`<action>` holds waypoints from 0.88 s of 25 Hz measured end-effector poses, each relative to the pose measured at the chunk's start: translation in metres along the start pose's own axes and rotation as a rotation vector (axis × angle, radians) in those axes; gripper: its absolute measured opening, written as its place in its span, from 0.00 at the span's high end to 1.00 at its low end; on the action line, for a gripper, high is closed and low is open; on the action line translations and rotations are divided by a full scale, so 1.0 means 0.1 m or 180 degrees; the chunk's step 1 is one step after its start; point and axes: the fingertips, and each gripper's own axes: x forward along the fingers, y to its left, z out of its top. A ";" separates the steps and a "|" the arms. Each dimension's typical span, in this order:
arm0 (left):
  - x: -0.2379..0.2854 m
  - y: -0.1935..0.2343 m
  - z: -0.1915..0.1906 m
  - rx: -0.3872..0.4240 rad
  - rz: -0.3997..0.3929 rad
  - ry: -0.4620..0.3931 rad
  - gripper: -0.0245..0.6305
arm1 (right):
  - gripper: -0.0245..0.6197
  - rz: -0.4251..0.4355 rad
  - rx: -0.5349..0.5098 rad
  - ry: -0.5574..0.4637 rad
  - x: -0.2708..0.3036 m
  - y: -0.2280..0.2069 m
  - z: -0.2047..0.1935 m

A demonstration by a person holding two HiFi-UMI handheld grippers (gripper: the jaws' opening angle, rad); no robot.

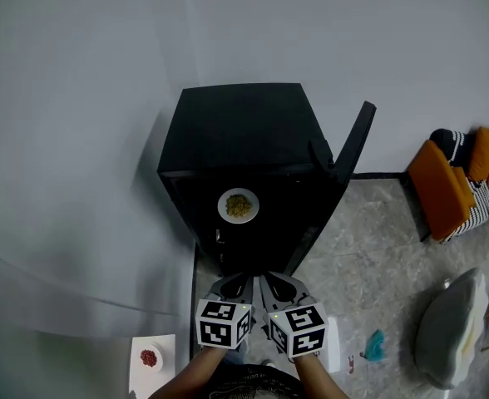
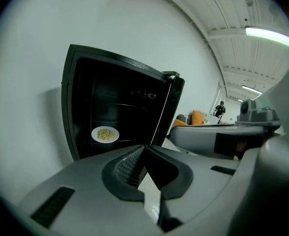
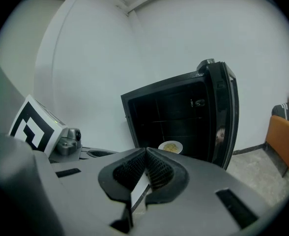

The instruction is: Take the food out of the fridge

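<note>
A small black fridge [image 1: 236,131] stands against the white wall with its door [image 1: 353,144] swung open to the right. On a shelf inside rests a white plate of yellowish food [image 1: 238,205], also seen as the plate [image 2: 105,134] in the left gripper view and the plate [image 3: 170,147] in the right gripper view. My left gripper [image 1: 238,285] and right gripper [image 1: 275,287] hang side by side just short of the fridge opening, below the plate. Both have their jaws shut with nothing between them.
A white board with a small dish of red food [image 1: 149,358] lies on the floor at the lower left. Orange cushions [image 1: 444,185] and a grey beanbag [image 1: 452,327] sit to the right. A teal scrap [image 1: 374,345] lies on the marble floor.
</note>
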 end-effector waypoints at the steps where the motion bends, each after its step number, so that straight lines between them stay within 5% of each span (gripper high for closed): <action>1: 0.06 0.06 0.01 -0.0036 -0.0019 0.0007 0.94 | 0.93 -0.0013 -0.0007 0.0009 0.07 -0.01 0.02; 5: 0.28 0.27 0.06 -0.0250 -0.0141 -0.0014 0.94 | 0.93 -0.0048 -0.0022 0.0047 0.31 -0.05 0.11; 16: 0.80 0.82 0.10 -0.1389 -0.0577 -0.0352 0.94 | 0.93 -0.0116 -0.0157 0.0217 0.83 -0.09 0.21; 22: 1.09 1.02 0.08 -0.2088 -0.1080 -0.0516 0.94 | 0.93 -0.0215 -0.0206 0.0310 1.03 -0.16 0.27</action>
